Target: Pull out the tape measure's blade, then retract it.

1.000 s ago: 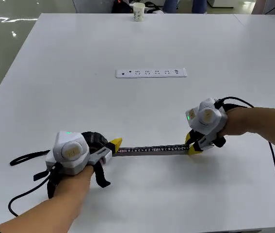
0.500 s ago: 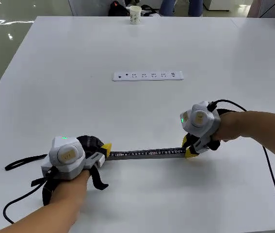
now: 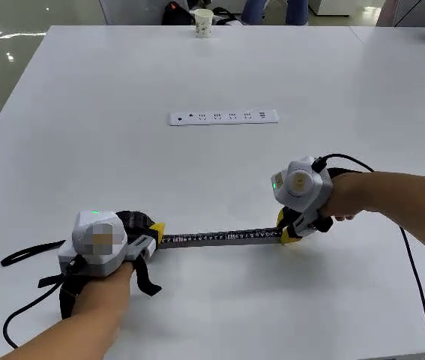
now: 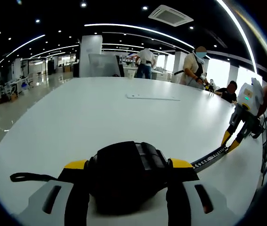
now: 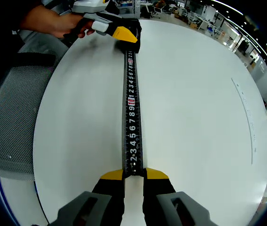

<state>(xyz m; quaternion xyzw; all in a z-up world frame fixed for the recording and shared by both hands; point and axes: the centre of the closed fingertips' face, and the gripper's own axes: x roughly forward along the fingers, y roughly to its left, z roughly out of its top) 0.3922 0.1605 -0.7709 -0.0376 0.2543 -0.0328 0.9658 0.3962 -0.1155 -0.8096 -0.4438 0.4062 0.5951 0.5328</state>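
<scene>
The left tool (image 3: pixel 154 231) clamps the black round tape measure case (image 3: pixel 136 220), the right tool (image 3: pixel 287 234) pinches its dark numbered blade (image 3: pixel 219 238).

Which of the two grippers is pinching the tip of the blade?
The right gripper, shut on the tip of the tape blade; the left gripper instead clamps the black tape measure case.

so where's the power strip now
In the head view the long white power strip lies mid-table, beyond the stretched black tape blade and short of the white paper cup.
</scene>
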